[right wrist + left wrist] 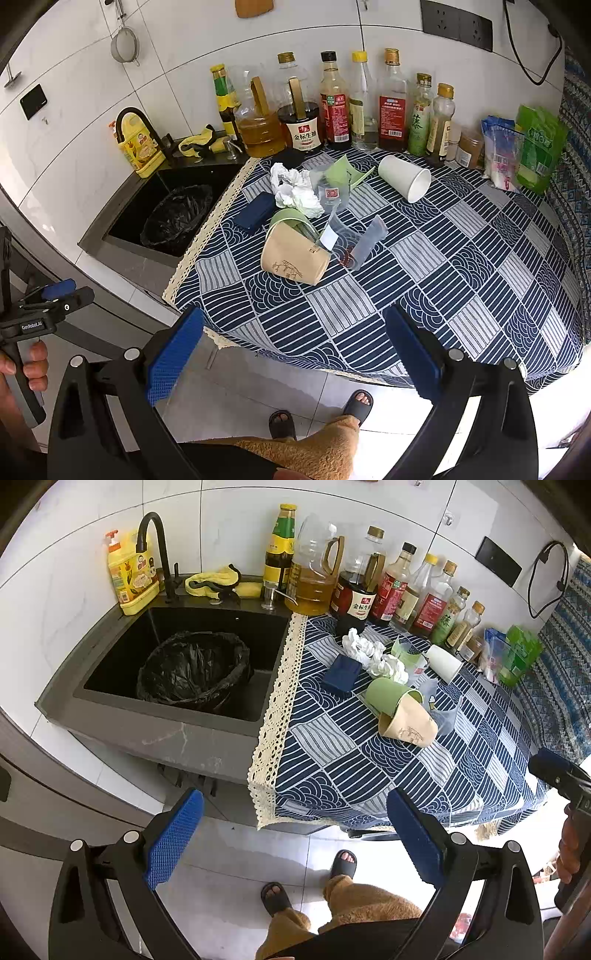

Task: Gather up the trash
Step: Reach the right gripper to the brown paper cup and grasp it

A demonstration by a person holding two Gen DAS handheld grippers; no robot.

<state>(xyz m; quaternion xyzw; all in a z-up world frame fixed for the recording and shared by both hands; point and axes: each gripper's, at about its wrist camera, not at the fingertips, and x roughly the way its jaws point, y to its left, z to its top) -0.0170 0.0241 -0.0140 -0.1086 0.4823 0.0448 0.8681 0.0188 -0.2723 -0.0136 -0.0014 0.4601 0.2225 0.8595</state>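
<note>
1. Left gripper (295, 834): jaws spread wide, nothing between the blue pads; it hangs over the tiled floor (236, 853), short of the counter edge.
2. Right gripper (293, 354): jaws likewise spread and empty, positioned in front of the counter's near edge.
3. Work surface: a counter covered by a blue-and-white patterned cloth (424, 280) with a cream lace border (275, 716) on its sink side.
4. Trash on the cloth, grouped near the middle:
   - a tan paper cup (293, 258) lying on its side, with a green cup (388, 696) nested at its mouth;
   - crumpled white tissue (295, 188) just behind them;
   - a dark blue flat box (342, 672) beside the tissue, toward the sink;
   - clear plastic wrappers (354, 236) just right of the tan cup;
   - a white paper cup (404, 177) on its side, apart from the rest and nearer the bottles.
5. Receptacle: a bin lined with a black bag (194, 670) stands inside the dark sink (110, 672), left of the cloth.
6. Room: white tiled wall (177, 55) — a row of sauce and oil bottles (332, 107) lines it; a black faucet (155, 550) and a yellow detergent bottle (129, 572) stand at the sink's rear.
</note>
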